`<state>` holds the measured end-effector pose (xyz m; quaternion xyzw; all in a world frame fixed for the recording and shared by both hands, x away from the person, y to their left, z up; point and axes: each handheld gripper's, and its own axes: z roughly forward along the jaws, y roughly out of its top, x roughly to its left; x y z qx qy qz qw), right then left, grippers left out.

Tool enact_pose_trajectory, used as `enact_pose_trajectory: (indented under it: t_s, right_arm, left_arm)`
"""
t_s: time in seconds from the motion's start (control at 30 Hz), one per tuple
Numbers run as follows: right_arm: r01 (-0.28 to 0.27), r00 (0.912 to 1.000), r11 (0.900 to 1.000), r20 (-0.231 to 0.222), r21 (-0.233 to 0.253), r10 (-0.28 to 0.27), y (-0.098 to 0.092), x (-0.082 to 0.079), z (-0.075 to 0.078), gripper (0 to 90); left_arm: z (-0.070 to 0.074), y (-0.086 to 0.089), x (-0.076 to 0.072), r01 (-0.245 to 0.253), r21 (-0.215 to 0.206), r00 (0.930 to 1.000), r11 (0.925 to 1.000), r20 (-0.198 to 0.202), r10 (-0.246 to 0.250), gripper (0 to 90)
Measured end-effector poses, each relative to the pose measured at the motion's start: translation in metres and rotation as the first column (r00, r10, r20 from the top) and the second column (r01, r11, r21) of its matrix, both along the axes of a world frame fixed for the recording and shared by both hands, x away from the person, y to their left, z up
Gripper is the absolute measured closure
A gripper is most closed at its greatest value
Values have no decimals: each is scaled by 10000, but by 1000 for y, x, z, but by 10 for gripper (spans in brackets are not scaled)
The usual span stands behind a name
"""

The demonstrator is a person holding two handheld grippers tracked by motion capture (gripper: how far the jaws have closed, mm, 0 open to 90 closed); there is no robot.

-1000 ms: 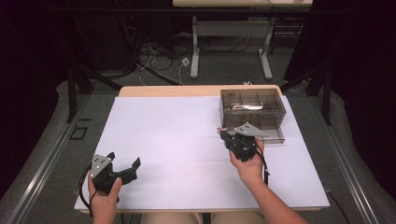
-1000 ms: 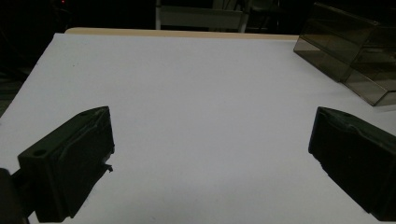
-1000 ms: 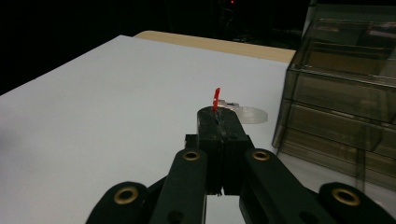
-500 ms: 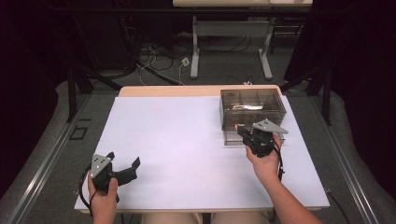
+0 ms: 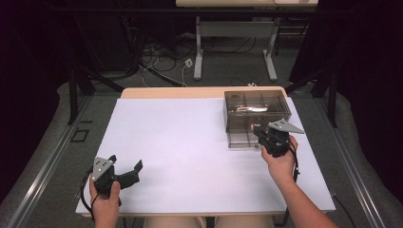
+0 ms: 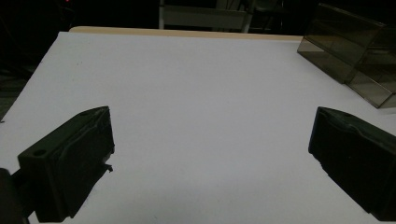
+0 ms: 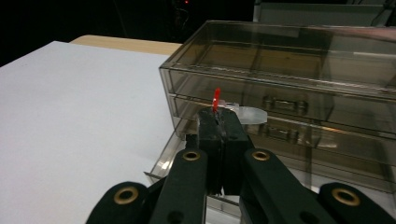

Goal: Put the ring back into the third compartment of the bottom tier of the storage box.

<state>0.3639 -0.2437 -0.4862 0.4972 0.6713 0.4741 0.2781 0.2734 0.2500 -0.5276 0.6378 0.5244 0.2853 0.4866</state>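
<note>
Right hand-held gripper (image 5: pixel 257 132) moved rightward to drawer box (image 5: pixel 256 105), clamping small red-tipped item (image 7: pixel 216 100)

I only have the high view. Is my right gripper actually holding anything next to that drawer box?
Observer: Yes, the right gripper is shut on a small red-tipped piece.
Operator: Is a drawer open for it?
Observer: The lowest drawer of three is pulled out, under the gripper.
Operator: And the left gripper?
Observer: The left gripper is wide open with nothing between its jaws, over the bare white table.
</note>
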Motion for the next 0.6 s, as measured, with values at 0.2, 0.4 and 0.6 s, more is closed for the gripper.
enact_pose_trajectory:
  t_s: [0.2,0.4,0.6]
  right_arm:
    - [293,9993,9996,-219,55,-291,-15,5,-2,899]
    - [676,9968,9976,-415,-130,-681,-31,8,-6,899]
    - [931,9941,9954,-542,-228,-942,-42,12,-9,899]
  left_arm:
    - [0,-1,0,56,13,10000,10000,-28,-56,4]
    - [0,-1,0,90,24,10000,10000,-26,-90,4]
    - [0,-1,0,144,45,9999,9999,-57,-144,4]
